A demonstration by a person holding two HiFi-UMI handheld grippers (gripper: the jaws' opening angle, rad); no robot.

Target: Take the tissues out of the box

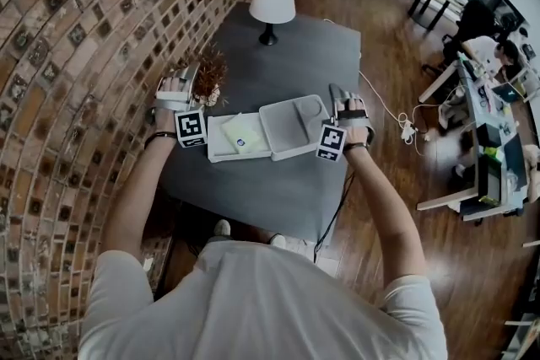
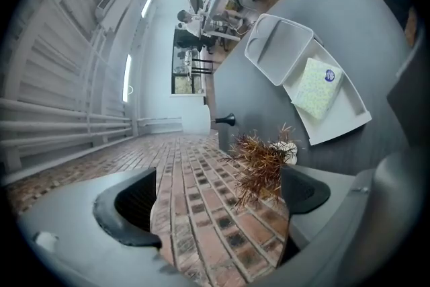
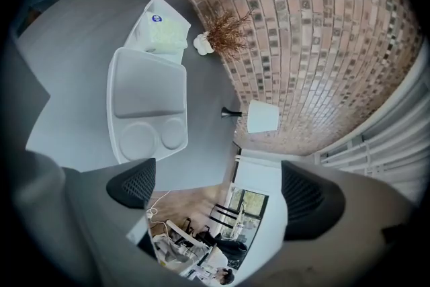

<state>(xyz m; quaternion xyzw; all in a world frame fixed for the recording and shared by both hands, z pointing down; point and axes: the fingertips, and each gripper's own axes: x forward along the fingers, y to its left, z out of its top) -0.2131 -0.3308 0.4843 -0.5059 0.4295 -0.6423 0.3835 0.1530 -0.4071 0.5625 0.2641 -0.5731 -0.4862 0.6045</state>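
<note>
A white box lies open on the dark grey table, its lid folded out flat to the right. A pale yellow-green tissue pack rests in the left half of the box. My left gripper is left of the box, open and empty, by the brick wall. My right gripper is just right of the lid, also open and empty. The left gripper view shows the tissue pack in the box off to the right. The right gripper view shows the lid and the pack beyond it.
A dried plant in a small white pot stands at the table's left edge, close to the left gripper. A white lamp stands at the far end. A brick wall runs along the left. A cable trails over the floor on the right.
</note>
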